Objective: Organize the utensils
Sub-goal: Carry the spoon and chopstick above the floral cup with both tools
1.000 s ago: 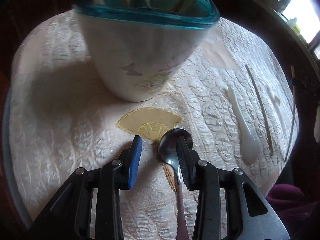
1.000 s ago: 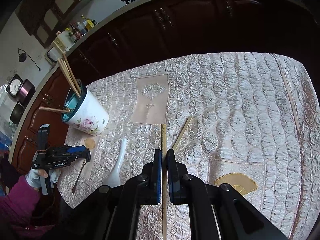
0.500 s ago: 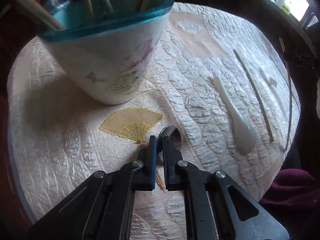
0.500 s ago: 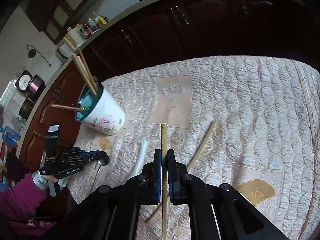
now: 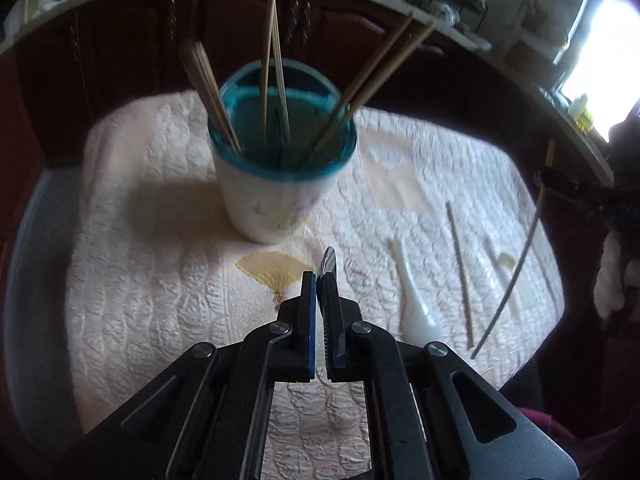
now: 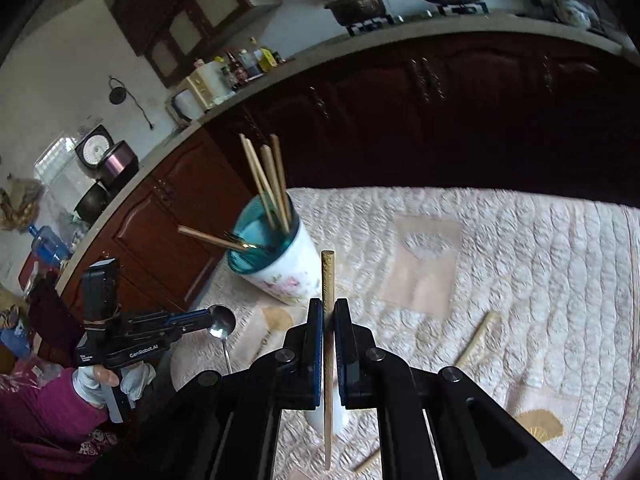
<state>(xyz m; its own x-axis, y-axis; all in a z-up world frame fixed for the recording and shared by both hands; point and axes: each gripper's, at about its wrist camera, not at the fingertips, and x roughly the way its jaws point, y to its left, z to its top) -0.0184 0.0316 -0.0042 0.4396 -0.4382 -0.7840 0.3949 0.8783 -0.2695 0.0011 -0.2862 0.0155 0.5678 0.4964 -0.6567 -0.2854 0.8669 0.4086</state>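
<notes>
My left gripper (image 5: 319, 280) is shut on a metal spoon (image 5: 329, 261), seen edge-on, lifted above the cloth in front of the white floral cup (image 5: 276, 196) with a teal rim holding several chopsticks (image 5: 276, 60). In the right wrist view the left gripper (image 6: 200, 320) holds the spoon (image 6: 222, 322) with its handle hanging down. My right gripper (image 6: 328, 312) is shut on a wooden chopstick (image 6: 328, 280), raised and pointing toward the cup (image 6: 276, 264).
A white ceramic spoon (image 5: 416, 304) and loose chopsticks (image 5: 460, 268) lie on the quilted cream cloth (image 5: 160, 280) right of the cup. Another chopstick (image 6: 476, 340) lies on the cloth. Dark wooden cabinets (image 6: 440, 120) stand behind the table.
My left gripper closed on the metal spoon and lifted it off the cloth, backing away from the cup. My right gripper rose with its chopstick and moved toward the cup.
</notes>
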